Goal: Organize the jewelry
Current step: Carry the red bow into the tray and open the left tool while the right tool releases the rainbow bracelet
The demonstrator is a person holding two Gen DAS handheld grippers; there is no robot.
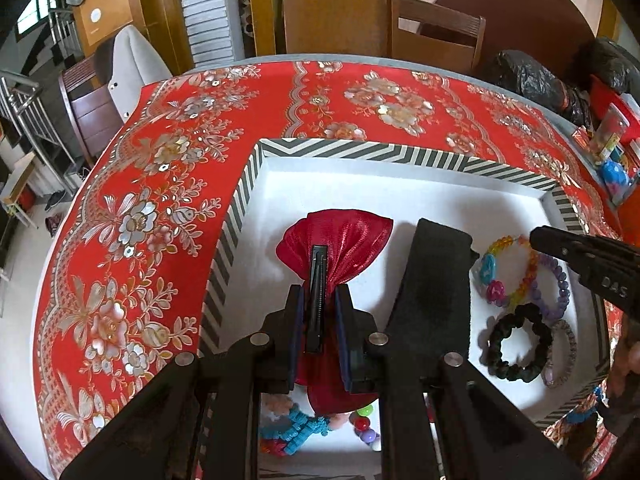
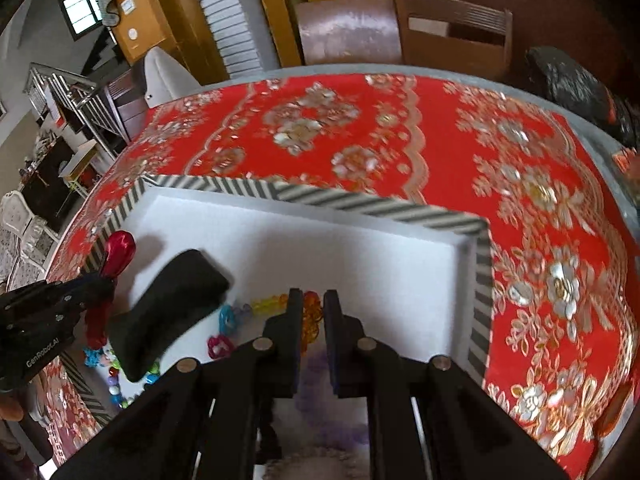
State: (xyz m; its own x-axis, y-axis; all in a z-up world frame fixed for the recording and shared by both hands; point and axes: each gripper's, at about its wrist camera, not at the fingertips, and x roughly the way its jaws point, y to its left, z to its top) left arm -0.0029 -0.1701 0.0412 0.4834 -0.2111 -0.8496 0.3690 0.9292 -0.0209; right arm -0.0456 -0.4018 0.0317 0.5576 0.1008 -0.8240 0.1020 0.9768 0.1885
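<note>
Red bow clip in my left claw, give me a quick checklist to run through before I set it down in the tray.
1. Left claw grips the red bow clip by its black clip: ok.
2. Bare white floor in the striped tray beyond the bow: ok.
3. Bow hanging clear of the tray floor: cannot tell.
4. Black pad out of the way: not ok, it lies right beside the bow.
5. Right claw empty: ok, nothing between its pads.
6. Right claw away from the bow: ok, it is over the bead bracelet.
</note>
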